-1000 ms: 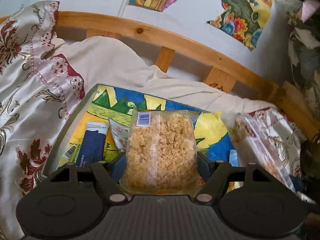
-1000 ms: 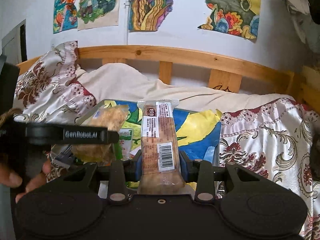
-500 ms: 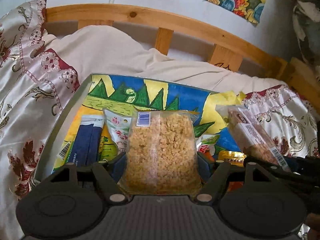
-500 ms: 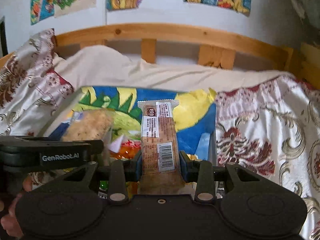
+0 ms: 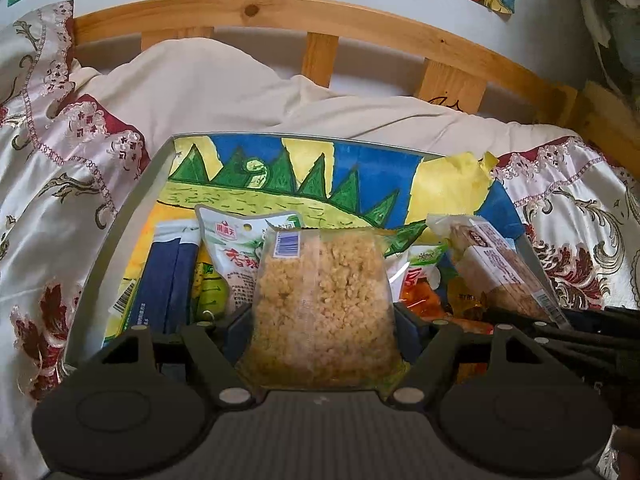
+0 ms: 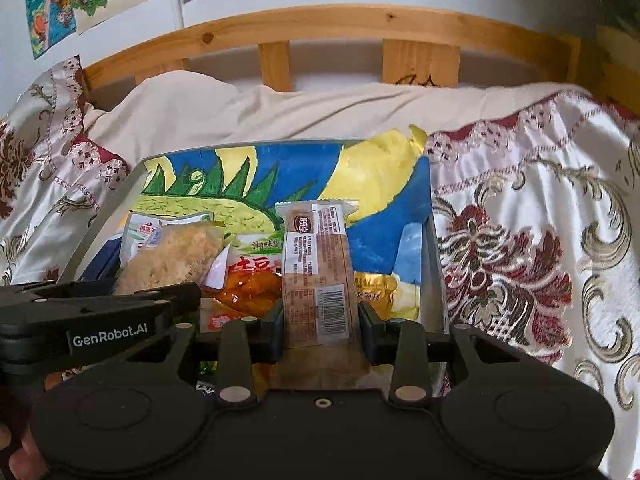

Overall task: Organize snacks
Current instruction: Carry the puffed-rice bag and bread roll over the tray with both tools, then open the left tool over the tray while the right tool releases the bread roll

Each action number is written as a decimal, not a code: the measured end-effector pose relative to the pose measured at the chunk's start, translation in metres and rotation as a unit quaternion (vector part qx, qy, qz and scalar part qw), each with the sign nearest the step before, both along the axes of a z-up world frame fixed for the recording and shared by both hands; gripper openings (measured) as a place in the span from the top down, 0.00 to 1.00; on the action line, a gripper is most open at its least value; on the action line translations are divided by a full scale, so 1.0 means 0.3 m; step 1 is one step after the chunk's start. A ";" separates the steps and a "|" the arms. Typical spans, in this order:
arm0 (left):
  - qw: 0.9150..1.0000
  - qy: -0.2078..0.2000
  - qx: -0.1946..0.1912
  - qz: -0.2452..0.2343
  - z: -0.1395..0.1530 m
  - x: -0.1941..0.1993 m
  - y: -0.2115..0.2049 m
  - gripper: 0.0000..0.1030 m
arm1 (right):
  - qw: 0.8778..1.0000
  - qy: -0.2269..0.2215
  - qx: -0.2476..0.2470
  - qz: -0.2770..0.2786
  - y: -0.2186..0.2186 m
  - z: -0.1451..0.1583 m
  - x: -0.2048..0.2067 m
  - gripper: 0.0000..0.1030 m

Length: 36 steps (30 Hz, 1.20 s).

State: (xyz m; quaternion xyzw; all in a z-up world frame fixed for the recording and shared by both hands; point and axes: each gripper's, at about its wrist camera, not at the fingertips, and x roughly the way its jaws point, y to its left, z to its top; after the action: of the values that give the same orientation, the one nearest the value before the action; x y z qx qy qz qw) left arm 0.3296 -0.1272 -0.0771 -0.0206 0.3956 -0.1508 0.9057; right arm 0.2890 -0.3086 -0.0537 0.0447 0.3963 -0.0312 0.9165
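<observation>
left wrist view: the left gripper point(image 5: 323, 324) pinches a clear bag of pale crumbly puffed snack point(image 5: 322, 300) by its lower part, both pads pressed to the bag's sides, the bag standing up ahead of the fingers with a blue barcode sticker at its top left. beyond and below the gripper sits a grey-rimmed rectangular box point(image 5: 120, 224) lined with a bright drawing of green peaks, yellow and blue. ahead-left of the gripper inside the box lie a dark blue packet point(image 5: 170, 280) and a white pouch with red lettering point(image 5: 232, 248). to the gripper's right a long clear-wrapped brown bar point(image 5: 500, 268) hangs over the box, held by the other black tool at the frame's right edge. the box rests on a bed with a cream and maroon floral satin cover point(image 5: 60, 168); a wooden slatted headboard point(image 5: 320, 24) runs behind.

right wrist view: the right gripper point(image 6: 320, 328) is closed on the brown bar point(image 6: 318, 276), pads against both long sides, the bar upright above the box's right half. left of this gripper the left gripper point(image 6: 132, 292) carries the puffed snack bag point(image 6: 176, 256). under the bar lie an orange-red snack pouch point(image 6: 252, 284) and a gold foil packet point(image 6: 376, 284). a hand point(image 6: 16, 448) shows at the lower left edge.
</observation>
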 end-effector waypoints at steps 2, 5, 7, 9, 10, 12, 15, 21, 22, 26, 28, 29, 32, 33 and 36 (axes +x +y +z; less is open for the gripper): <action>1.000 0.001 0.000 0.000 -0.001 0.000 0.001 0.25 | 1.000 0.003 0.005 -0.001 0.000 -0.004 0.001 0.62; 1.000 -0.001 0.004 -0.003 -0.001 0.000 -0.001 0.24 | 1.000 -0.001 0.003 0.000 0.005 -0.005 -0.002 0.60; 1.000 -0.001 0.006 -0.004 -0.002 0.002 -0.003 0.22 | 1.000 -0.007 0.005 0.000 0.006 -0.002 -0.005 0.59; 1.000 -0.001 0.008 -0.003 -0.003 0.002 -0.003 0.19 | 1.000 -0.012 0.004 0.002 0.007 0.002 -0.007 0.58; 1.000 -0.002 0.007 -0.003 -0.002 0.003 -0.001 0.18 | 1.000 -0.014 0.003 0.002 0.008 0.003 -0.008 0.56; 1.000 -0.002 0.003 0.000 0.002 0.003 0.005 0.16 | 1.000 -0.017 0.005 0.001 0.008 0.007 -0.011 0.51; 1.000 -0.006 -0.007 0.004 0.012 0.000 0.020 0.13 | 1.000 -0.025 0.004 -0.004 0.007 0.017 -0.019 0.45; 0.999 -0.027 0.004 0.025 0.038 -0.024 0.053 0.05 | 0.999 -0.046 0.000 -0.015 0.003 0.042 -0.046 0.29; 0.999 -0.028 0.006 0.028 0.043 -0.027 0.061 0.05 | 0.999 -0.048 -0.001 -0.016 0.003 0.046 -0.052 0.26; 0.998 -0.038 0.004 0.048 0.068 -0.058 0.100 0.02 | 0.998 -0.063 -0.007 -0.017 0.010 0.070 -0.085 0.19; 0.997 -0.047 -0.001 0.058 0.085 -0.083 0.124 0.01 | 0.997 -0.074 -0.007 -0.017 0.013 0.086 -0.107 0.15; 0.997 -0.054 0.000 0.063 0.094 -0.098 0.134 0.01 | 0.997 -0.079 -0.006 -0.016 0.014 0.094 -0.118 0.14; 0.995 -0.072 0.009 0.073 0.123 -0.137 0.158 0.01 | 0.995 -0.099 -0.004 -0.014 0.019 0.119 -0.155 0.08; 0.994 -0.078 0.010 0.075 0.133 -0.151 0.165 0.01 | 0.994 -0.105 -0.005 -0.013 0.021 0.128 -0.168 0.06; 0.992 -0.093 0.014 0.083 0.164 -0.197 0.190 0.01 | 0.993 -0.119 -0.005 -0.009 0.032 0.150 -0.202 0.04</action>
State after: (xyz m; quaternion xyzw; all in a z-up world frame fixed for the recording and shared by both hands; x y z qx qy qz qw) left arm 0.2704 -0.0703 -0.0279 -0.0269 0.3086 -0.0714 0.9481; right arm 0.2284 -0.2992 -0.0086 0.0465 0.2837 -0.0356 0.9571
